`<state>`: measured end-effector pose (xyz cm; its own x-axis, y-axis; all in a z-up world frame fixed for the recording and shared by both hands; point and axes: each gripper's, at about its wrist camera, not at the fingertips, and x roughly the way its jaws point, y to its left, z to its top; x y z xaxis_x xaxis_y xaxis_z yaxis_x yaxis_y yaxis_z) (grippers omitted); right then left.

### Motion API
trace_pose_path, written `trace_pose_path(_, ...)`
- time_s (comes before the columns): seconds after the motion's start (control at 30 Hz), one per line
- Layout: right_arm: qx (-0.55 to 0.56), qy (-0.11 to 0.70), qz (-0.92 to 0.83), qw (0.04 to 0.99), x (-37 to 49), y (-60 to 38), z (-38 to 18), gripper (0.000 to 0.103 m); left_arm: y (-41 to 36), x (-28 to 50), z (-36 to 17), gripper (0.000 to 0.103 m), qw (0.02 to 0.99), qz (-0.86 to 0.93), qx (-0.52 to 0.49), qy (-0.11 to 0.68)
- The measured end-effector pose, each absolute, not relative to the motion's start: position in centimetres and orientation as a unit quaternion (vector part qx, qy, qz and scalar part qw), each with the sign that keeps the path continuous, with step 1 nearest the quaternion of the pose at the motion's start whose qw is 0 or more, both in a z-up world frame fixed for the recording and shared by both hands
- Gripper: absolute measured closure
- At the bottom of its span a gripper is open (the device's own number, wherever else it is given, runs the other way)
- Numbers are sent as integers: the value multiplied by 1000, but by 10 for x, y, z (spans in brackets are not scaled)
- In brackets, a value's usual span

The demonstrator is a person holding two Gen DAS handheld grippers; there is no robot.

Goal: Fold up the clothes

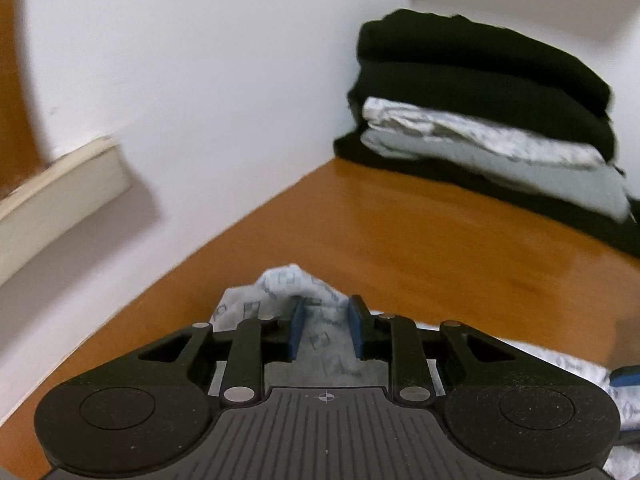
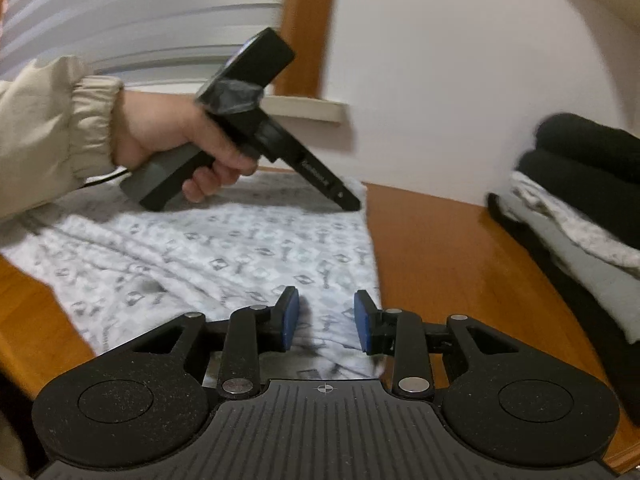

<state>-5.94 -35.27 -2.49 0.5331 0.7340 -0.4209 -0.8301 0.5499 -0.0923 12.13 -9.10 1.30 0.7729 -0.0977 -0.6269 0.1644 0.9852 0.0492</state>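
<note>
A white patterned garment [image 2: 224,252] lies spread on the wooden table [image 2: 436,256]. The left gripper [image 1: 326,326] has its blue pads apart around a raised corner of it; the right gripper [image 2: 326,320] stands parted over the near edge. A stack of folded clothes [image 1: 480,120] sits against the white wall [image 1: 200,60].

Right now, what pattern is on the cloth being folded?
The cloth is white with small grey diamond-like motifs, clearest in the right wrist view.
</note>
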Motion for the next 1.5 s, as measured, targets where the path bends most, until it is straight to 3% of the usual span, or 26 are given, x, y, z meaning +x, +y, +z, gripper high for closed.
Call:
trace_pose_path(0.17, -133, 187, 415, 880, -25, -360, -22, 70, -101, 134, 16, 76, 936, -54, 46, 346)
trace_pose_path(0.3, -132, 198, 408, 882, -24, -360, -16, 62, -88, 105, 28, 72, 935, -54, 50, 348)
trace_pose_path(0.43, -131, 182, 399, 889, -41, -357, -7, 62, -49, 45, 53, 61, 939, -48, 34, 340)
trace_pose_path(0.7, -95, 155, 477, 860, -112, -318, 10, 56, 35, -101, 77, 60, 934, -7, 51, 352)
trace_pose_path(1.0, -98, 175, 537, 819, -152, -259, 13, 49, 122, -221, 56, 57, 926, 67, 24, 372)
trace_pose_path(1.33, -140, 187, 547, 804, -159, -241, 10, 43, 172, -278, 60, 55, 929, 130, -15, 345)
trace_pose_path(1.5, -141, 202, 553, 796, -156, -238, 8, 43, 158, -275, 78, 47, 949, 92, -45, 298)
